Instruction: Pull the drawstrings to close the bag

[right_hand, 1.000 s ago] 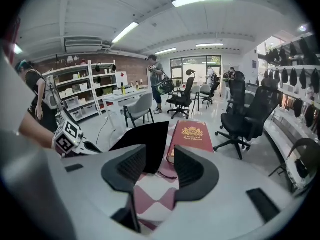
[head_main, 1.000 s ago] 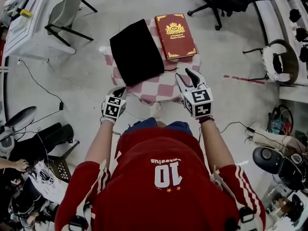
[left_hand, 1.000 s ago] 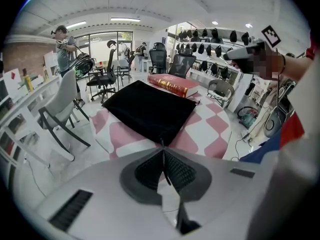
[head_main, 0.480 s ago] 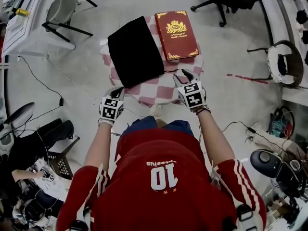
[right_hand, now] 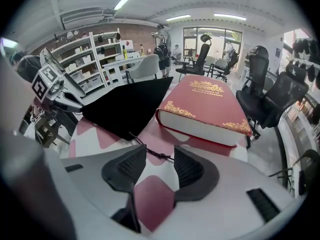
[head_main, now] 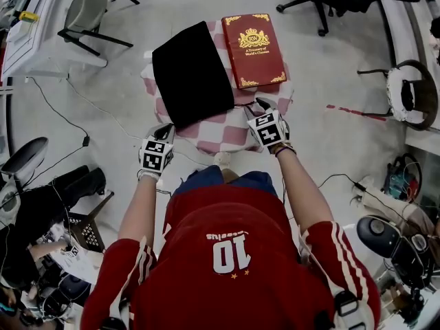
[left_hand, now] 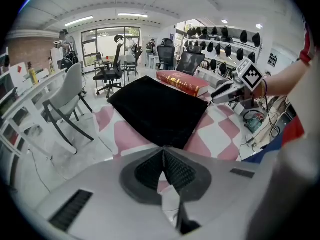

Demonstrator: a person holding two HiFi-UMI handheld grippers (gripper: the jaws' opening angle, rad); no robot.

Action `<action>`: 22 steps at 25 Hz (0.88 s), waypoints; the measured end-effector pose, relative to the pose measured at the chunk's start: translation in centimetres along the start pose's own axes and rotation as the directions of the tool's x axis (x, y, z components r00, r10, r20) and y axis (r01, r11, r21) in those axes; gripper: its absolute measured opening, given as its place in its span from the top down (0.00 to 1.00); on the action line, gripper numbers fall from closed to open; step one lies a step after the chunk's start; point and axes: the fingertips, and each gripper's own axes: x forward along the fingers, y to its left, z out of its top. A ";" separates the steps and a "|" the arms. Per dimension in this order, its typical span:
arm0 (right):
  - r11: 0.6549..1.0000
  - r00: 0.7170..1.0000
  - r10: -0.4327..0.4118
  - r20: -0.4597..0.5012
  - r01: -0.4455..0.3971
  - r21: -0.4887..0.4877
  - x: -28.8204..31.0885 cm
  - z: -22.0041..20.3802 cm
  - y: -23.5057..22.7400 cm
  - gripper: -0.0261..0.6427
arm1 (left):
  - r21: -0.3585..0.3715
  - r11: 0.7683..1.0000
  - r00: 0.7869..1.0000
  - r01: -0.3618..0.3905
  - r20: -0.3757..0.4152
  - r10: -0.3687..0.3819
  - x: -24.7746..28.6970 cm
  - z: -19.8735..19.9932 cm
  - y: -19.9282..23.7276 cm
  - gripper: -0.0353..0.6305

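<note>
1. Left gripper (left_hand: 163, 151): pressed together, pad against pad right up to the tips. A cord caught in between or not: impossible to tell.
2. Just past its tips: the near left corner of the black bag (left_hand: 160, 109), flat on the pink-and-white checked cloth (head_main: 227, 130).
3. Right gripper (right_hand: 160, 152): spread apart, pinching nothing, pointed down at the cloth.
4. In the gap between its open pads, just ahead of the tips: the drawstring (right_hand: 149, 148), a thin dark cord with a small knot, loose on the cloth and clear of both pads.
5. Up and to the left of the right gripper: the bag's near right corner, the cord's starting point.
6. Straight beyond the right gripper: a red book (right_hand: 202, 106) with gold ornament, flat on the cloth, just beside the bag's right edge.
7. From the head view: both grippers at the near edge of the small table, the bag between and beyond them, one gripper at each near corner.
8. Off to the left of the left gripper: a grey chair (left_hand: 67, 96) on the floor, well apart from the table.
</note>
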 end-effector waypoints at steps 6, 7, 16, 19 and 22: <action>0.999 0.998 0.018 -0.055 -0.020 -0.030 1.3 -0.7 -0.1 0.71 | 0.000 1.000 1.000 0.006 -0.008 -0.006 0.3 0.1 0.2 0.93; 0.998 0.998 0.021 -0.062 -0.024 -0.050 1.4 -0.7 0.0 0.71 | 0.000 1.000 1.000 0.006 -0.009 -0.006 0.3 0.1 0.2 0.93; 0.988 0.989 0.076 -0.129 -0.092 -0.121 1.5 -0.7 1.1 0.84 | -0.012 1.000 1.000 0.005 -0.003 -0.005 0.2 0.1 0.2 0.93; 0.981 0.987 0.054 -0.151 -0.081 -0.178 1.7 -0.7 1.5 0.91 | -0.016 1.000 1.000 0.002 0.003 -0.002 0.0 0.1 0.1 0.93; 0.979 0.987 0.035 -0.159 -0.066 -0.194 1.9 -0.8 1.6 0.92 | -0.022 1.000 1.000 -0.002 0.013 0.002 -0.1 0.3 0.1 0.93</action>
